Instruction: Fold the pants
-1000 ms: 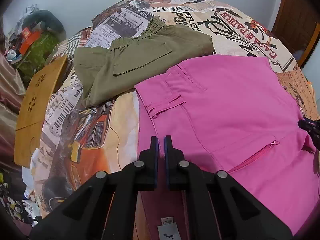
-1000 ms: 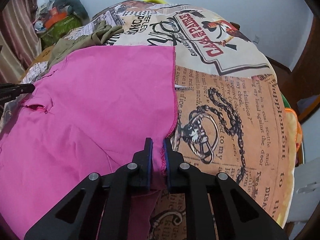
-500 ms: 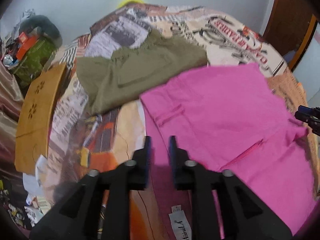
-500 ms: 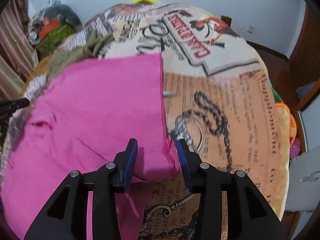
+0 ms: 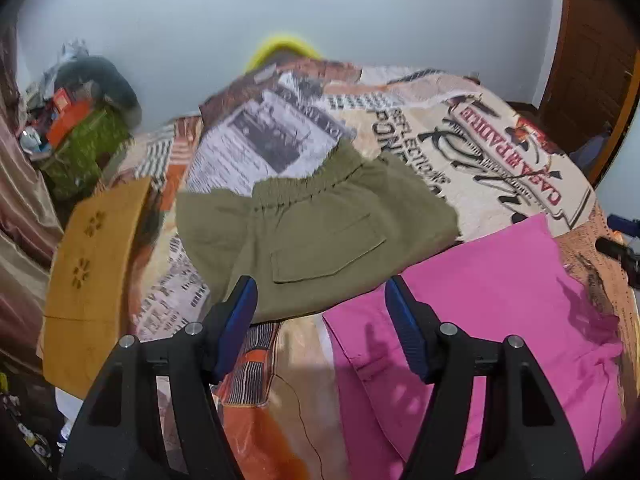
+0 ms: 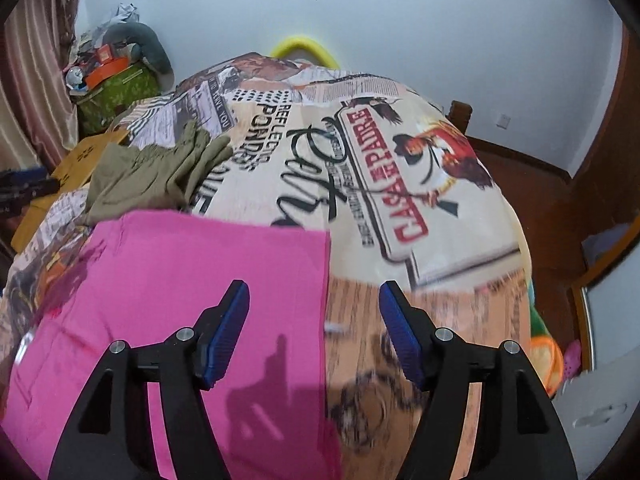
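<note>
The pink pants [image 5: 480, 320] lie folded flat on the printed bedspread [image 5: 500, 152]; they also show in the right wrist view [image 6: 200, 300]. My left gripper [image 5: 320, 312] is open and empty, raised above the pants' left edge. My right gripper [image 6: 316, 308] is open and empty, raised above the pants' right edge. The right gripper's tip shows at the far right of the left wrist view [image 5: 620, 248].
Folded olive-green shorts [image 5: 316, 236] lie behind the pink pants, also in the right wrist view [image 6: 156, 172]. A yellow wooden board [image 5: 92, 280] stands at the bed's left side. A cluttered pile [image 5: 80, 128] sits at the far left. A brown door [image 5: 592, 64] stands at the right.
Both grippers were shut on the pink pants' edges, then opened wide and let go. Both have lifted and tilted up, so more of the room shows.
</note>
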Demonstrator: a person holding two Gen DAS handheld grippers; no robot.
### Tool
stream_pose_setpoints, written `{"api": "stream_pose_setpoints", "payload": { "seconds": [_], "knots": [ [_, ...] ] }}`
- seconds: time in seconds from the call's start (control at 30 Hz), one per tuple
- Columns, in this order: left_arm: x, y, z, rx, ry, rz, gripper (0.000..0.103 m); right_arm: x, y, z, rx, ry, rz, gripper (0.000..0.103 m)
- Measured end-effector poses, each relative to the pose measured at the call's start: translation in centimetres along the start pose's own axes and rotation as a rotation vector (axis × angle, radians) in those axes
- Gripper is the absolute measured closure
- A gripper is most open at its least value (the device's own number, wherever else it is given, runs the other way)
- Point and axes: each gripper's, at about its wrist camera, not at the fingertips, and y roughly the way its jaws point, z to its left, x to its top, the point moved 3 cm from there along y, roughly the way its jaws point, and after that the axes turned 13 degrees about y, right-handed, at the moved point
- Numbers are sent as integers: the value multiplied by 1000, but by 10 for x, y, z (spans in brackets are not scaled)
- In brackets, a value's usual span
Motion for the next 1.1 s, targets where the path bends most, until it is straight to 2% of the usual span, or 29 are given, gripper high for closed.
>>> {"api": "stream_pose_setpoints", "payload": {
  "seconds": [0.2,0.37,0.47,0.73,0.83,0.97,1.1],
  "knots": [
    [-23,41,5,-66,-47,78,37,17,37,-3,25,30,40,39],
    [-45,67,-1,-130,-65,134,37,15,64,-4,28,17,74,39],
    [-54,84,-5,-188,-100,170,45,12,78,-5,47,11,96,39],
    [-52,100,0,-281,-196,176,48,9,100,-3,57,-30,115,41],
    [-50,100,0,-286,-192,172,53,13,104,-6,67,-27,106,44],
    [-44,100,-6,-262,-163,166,62,18,109,-5,86,-21,105,56],
    [-39,101,-12,-226,-135,159,74,15,108,5,88,-59,98,80]
  ]
}}
